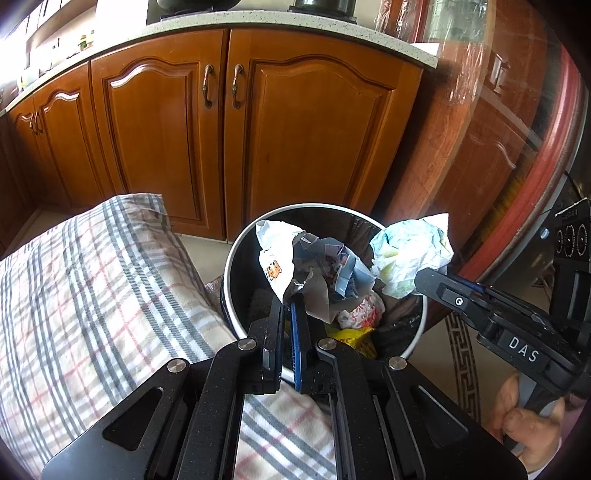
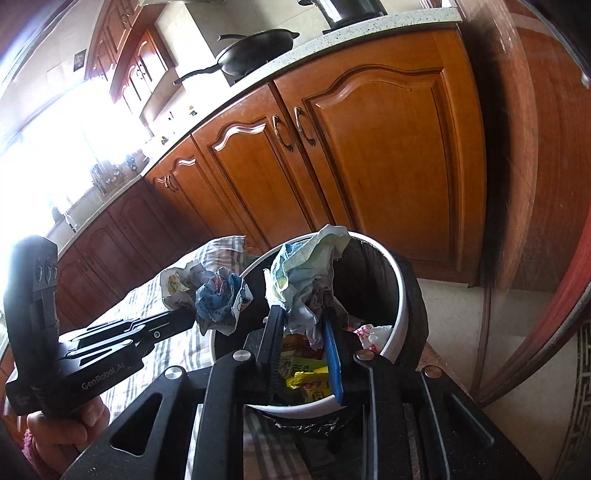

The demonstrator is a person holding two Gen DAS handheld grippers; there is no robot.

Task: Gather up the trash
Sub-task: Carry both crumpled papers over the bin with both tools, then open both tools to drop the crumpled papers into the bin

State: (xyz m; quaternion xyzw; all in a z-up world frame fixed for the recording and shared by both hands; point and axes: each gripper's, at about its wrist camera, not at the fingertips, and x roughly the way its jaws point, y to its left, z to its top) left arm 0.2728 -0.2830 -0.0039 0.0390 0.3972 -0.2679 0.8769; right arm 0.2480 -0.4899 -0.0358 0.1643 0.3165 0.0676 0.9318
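A crumpled white-and-grey printed paper wrapper with a small orange cartoon figure (image 1: pixel 291 258) hangs above the round white-rimmed trash bin lined with a black bag (image 1: pixel 236 258), pinched at its lower edge between the nearly closed jaws of the left gripper (image 1: pixel 290 301). Just to its right, a crumpled pale blue-green and white paper wad (image 1: pixel 410 254) sits over the bin's far right rim, clamped between the partly parted jaws of the right gripper (image 2: pixel 301 314), whose blue-lined finger (image 2: pixel 332 362) shows in the right wrist view. Inside the bin lie a yellow printed packet (image 2: pixel 310 380) and a white packet with red print (image 1: pixel 360 314). A checked grey, pink and cream cloth (image 1: pixel 92 295) covers the surface left of the bin, touching its side. A bare hand (image 1: pixel 524 417) grips the right tool's handle. Behind stand orange-brown wooden cabinet doors (image 1: pixel 295 140) under a speckled pale countertop (image 1: pixel 258 20), where a black long-handled wok (image 2: pixel 251 51) rests.
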